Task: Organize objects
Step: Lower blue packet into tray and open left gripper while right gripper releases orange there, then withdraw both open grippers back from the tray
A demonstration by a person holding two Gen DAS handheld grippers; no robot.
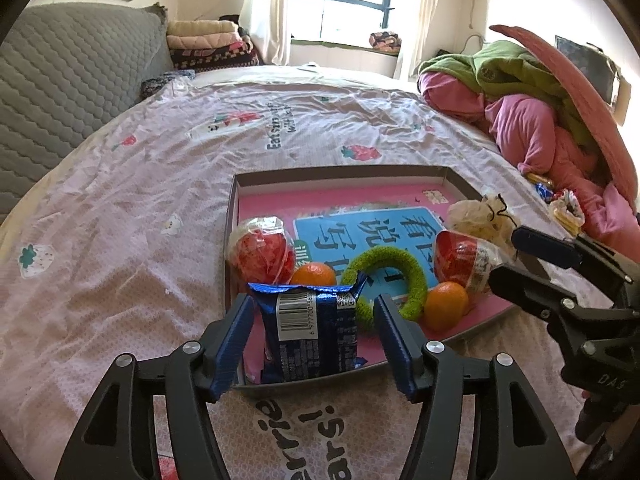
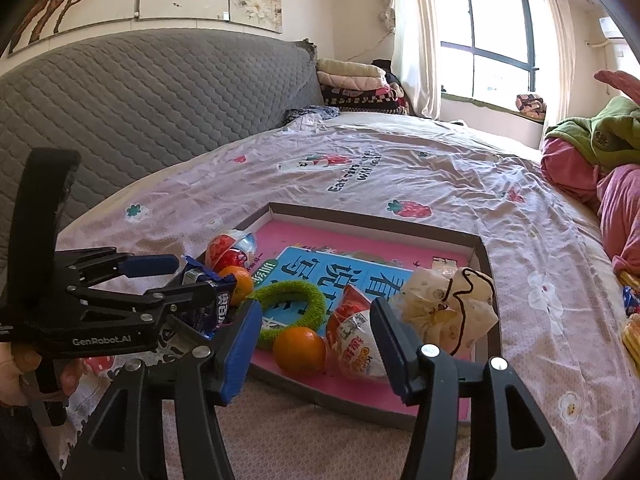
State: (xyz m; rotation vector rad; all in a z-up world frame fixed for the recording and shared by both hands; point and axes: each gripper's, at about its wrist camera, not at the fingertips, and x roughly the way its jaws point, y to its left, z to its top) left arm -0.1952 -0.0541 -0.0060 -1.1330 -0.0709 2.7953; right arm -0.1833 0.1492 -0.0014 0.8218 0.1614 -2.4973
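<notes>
My left tool open, fingers either side of blue snack pack w/o touching; pack sits in near corner of shallow box on bed; my right tool also released, empty, hovering at box's near edge above one orange & a wrapped egg; also in box: green ring, 2nd orange, 2nd wrapped egg, cream pouch at right side.

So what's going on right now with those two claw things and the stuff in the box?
Left gripper open around blue snack packet, standing in tray. Right gripper open, empty, hovering near orange and egg toy. Nothing blocking.
</notes>
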